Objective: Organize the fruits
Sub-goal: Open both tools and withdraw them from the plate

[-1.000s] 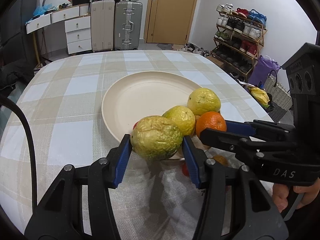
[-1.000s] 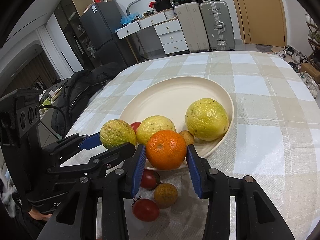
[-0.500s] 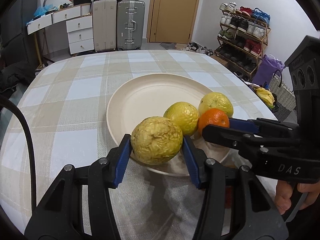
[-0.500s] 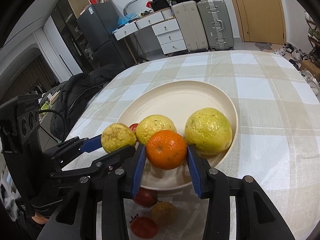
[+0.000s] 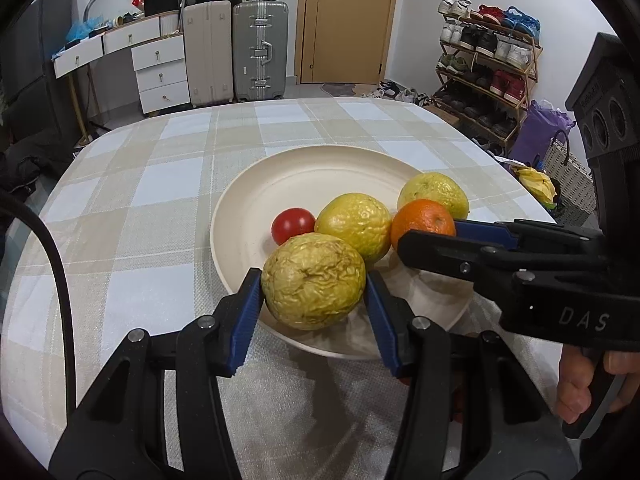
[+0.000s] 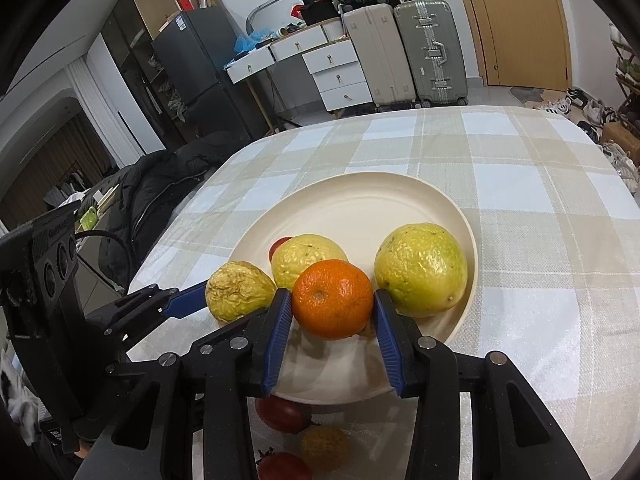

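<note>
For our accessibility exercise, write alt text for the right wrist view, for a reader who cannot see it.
The right gripper grips an orange over the near edge of a cream plate on a checked tablecloth. Beside it, the left gripper grips a wrinkled yellow-green fruit. Two more yellow fruits lie on the plate.

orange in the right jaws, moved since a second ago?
Yes. The orange, clamped in the right gripper, went from before the plate's near rim to over the plate, beside the yellow fruit.
</note>
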The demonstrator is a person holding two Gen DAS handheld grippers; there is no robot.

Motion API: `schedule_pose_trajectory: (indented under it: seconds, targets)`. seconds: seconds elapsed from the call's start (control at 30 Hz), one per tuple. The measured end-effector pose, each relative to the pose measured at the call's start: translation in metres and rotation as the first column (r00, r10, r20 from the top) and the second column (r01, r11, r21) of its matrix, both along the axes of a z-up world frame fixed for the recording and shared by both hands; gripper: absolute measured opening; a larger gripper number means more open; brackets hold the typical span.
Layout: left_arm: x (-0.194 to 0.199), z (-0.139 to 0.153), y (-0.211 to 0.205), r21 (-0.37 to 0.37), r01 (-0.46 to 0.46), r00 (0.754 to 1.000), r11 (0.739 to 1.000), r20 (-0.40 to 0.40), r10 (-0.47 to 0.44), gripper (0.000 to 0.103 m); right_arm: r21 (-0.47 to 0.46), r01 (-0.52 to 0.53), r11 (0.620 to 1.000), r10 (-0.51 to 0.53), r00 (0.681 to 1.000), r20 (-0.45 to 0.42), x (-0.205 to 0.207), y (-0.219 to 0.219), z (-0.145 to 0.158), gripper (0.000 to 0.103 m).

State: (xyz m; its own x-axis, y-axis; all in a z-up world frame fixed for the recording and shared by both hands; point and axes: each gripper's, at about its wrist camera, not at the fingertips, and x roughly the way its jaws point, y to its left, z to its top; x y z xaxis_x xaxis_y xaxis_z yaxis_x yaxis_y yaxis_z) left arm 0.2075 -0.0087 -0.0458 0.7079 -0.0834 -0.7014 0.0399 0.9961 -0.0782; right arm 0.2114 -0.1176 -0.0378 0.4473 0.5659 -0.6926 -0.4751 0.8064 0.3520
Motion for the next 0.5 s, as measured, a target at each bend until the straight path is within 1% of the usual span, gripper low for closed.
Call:
schedule_pose_trajectory:
  seconds: [0.1,0.2,0.23,0.27,0.3,0.33,0.37,0.4,0.43,0.5]
  targets:
    - [-0.004,0.002,-0.001,0.008,-0.006,1.000,1.000,0.009,0.006,0.049,-0.007,-0.001,1.000,0.001,1.000,-0.009,-0.001,0.000,-0.001,0.043]
    - [-0.010,0.006,0.002,-0.007,-0.009,1.000,1.000,0.015,0.009,0.050,-0.001,0.003,1.000,-0.003,1.000,-0.007,-0.003,-0.003,-0.001,0.049]
    - [-0.012,0.007,0.003,-0.006,-0.014,1.000,1.000,0.020,0.014,0.052,0.003,0.006,1.000,-0.006,1.000,-0.005,-0.005,-0.005,-0.001,0.051]
    - [-0.014,0.008,0.004,-0.005,-0.018,1.000,1.000,0.026,0.018,0.059,0.005,0.008,1.000,-0.008,1.000,-0.003,-0.007,-0.006,0.000,0.052]
    - [-0.018,0.010,0.005,-0.005,-0.022,0.999,1.000,0.031,0.022,0.063,0.011,0.008,1.000,-0.008,1.000,0.004,-0.009,-0.008,0.002,0.055]
    - [-0.021,0.012,0.006,-0.006,-0.028,0.999,1.000,0.039,0.029,0.070,0.012,0.008,1.000,-0.008,1.000,0.013,-0.011,-0.010,0.003,0.059]
    - [-0.025,0.014,0.008,-0.008,-0.032,0.998,0.999,0.049,0.032,0.074,0.011,0.010,1.000,-0.010,1.000,0.021,-0.013,-0.011,0.005,0.069]
    - [-0.029,0.016,0.009,-0.010,-0.035,0.998,0.999,0.057,0.036,0.077,0.014,0.016,1.000,-0.017,0.999,0.033,-0.016,-0.014,0.007,0.075]
    - [-0.032,0.018,0.010,-0.012,-0.041,0.997,0.999,0.063,0.041,0.083,0.021,0.018,1.000,-0.018,0.999,0.039,-0.018,-0.016,0.009,0.081]
    - [-0.040,0.022,0.012,-0.013,-0.051,0.996,0.999,0.076,0.052,0.085,0.040,0.016,0.999,-0.018,0.998,0.052,-0.023,-0.019,0.011,0.085]
